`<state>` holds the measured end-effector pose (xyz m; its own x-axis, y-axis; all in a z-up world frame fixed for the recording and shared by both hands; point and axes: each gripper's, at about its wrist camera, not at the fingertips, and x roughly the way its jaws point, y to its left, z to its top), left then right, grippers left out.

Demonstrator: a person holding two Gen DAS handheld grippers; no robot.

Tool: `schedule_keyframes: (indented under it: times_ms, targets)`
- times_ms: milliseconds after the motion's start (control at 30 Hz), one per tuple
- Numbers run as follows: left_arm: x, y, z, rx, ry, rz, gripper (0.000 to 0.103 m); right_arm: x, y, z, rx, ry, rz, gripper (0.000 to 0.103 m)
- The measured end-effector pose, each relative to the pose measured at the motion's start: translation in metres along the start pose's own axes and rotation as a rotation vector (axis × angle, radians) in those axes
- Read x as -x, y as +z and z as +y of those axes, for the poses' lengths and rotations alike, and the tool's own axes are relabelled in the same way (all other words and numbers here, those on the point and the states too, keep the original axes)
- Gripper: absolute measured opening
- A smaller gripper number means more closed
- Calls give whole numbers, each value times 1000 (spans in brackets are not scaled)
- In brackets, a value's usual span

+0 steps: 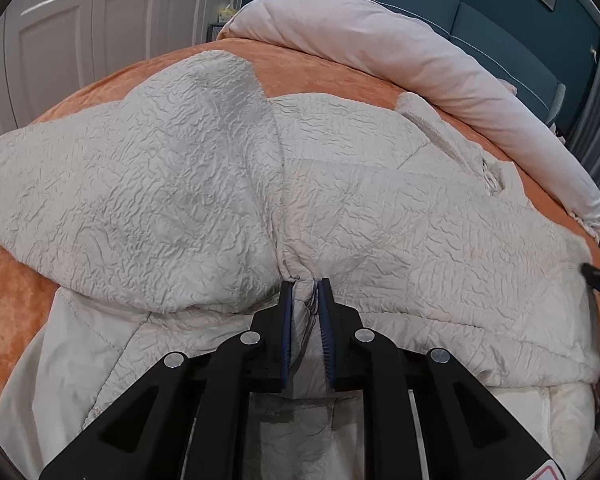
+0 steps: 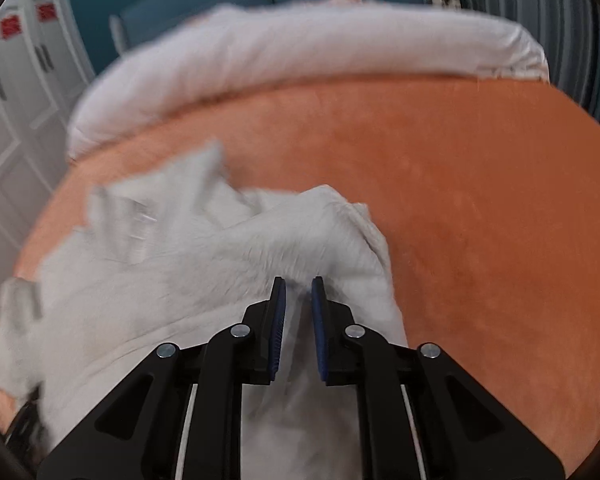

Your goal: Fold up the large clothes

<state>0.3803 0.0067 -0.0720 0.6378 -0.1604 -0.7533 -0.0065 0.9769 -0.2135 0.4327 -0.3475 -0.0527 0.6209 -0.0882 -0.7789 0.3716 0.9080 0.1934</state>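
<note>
Nearest, the left gripper (image 1: 307, 284) has its black jaws with ribbed blue pads nipped on a bunched fold of the cream jacket (image 1: 204, 184) — crinkled, quilted fabric, spread wide over the orange velvety bedspread (image 1: 324, 74). The right gripper (image 2: 299, 282) likewise clamps a gathered ridge of the same jacket, whose cloth trails off to the left, blurred. Behind it lies bare orange plush, then a long, soft roll of pale pink duvet (image 1: 384, 50) along the far edge. Farther back — a teal padded headboard (image 1: 500, 28) and white panelled doors (image 1: 100, 16).
</note>
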Motion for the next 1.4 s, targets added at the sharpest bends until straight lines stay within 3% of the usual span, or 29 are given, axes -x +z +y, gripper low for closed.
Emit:
schedule_keyframes:
  times_ms: [100, 200, 300, 367, 433, 500, 533, 600, 667, 767, 800, 833, 867, 900, 967, 1033, 1100, 1167, 1267, 1333, 1367, 1400]
  targets:
    - [-2, -1, -3, -14, -1, -4, 19, -26, -5, 0, 31, -24, 14, 8]
    - [-4, -2, -1, -9, -4, -4, 19, -15, 0, 12, 78, -89, -3, 12]
    - [-4, -2, 0, 2, -16, -6, 19, 32, -9, 14, 35, 51, -64, 14]
    - [-5, -1, 1, 6, -19, -7, 19, 59, -26, 13, 45, 91, -70, 14]
    - [-5, -2, 1, 5, -18, -7, 19, 73, -50, 11, 112, 69, -57, 14]
    - [-5, -2, 2, 6, -19, -8, 20, 58, -70, 7, 172, 1, 8, 12]
    - [-5, -2, 2, 5, -19, -8, 20, 47, -79, 0, 175, 5, 44, 10]
    - [-4, -2, 3, 9, -24, -8, 20, 37, -81, -4, 142, 47, 32, 10]
    - [-1, 2, 8, 33, -48, 2, 20, 37, -76, -4, 131, 34, 41, 10]
    - [24, 11, 32, 123, -83, 14, 31, 58, -77, 6, 162, -39, 29, 15]
    - [41, 14, 46, 165, -86, -7, 39, 74, -81, 11, 163, -10, 14, 15]
    - [59, 17, 62, 201, -83, -38, 49, 84, -87, 19, 167, 20, 4, 15]
    - [84, 21, 87, 246, -54, -96, 71, 100, -95, 26, 187, 46, -10, 16]
    - [100, 24, 106, 276, -16, -142, 82, 109, -103, 34, 208, 58, -18, 17]
    - [124, 32, 156, 333, 87, -204, 82, 124, -123, 47, 224, 101, -13, 18]
    - [128, 40, 207, 385, 168, -183, 82, 130, -140, 57, 220, 131, 4, 20]
    - [124, 42, 266, 486, 255, -150, 82, 133, -161, 67, 223, 144, 6, 29]
    - [117, 39, 318, 597, 299, -124, 82, 129, -177, 72, 225, 121, -14, 32]
    - [98, 32, 367, 726, 277, -75, 80, 126, -191, 76, 252, 89, -51, 34]
    - [96, 36, 373, 714, 274, -97, 79, 120, -188, 79, 263, 78, -48, 35]
    - [94, 40, 368, 681, 275, -96, 71, 119, -188, 79, 267, 73, -48, 35]
    - [90, 45, 362, 636, 241, -87, 44, 119, -189, 78, 269, 72, -48, 36]
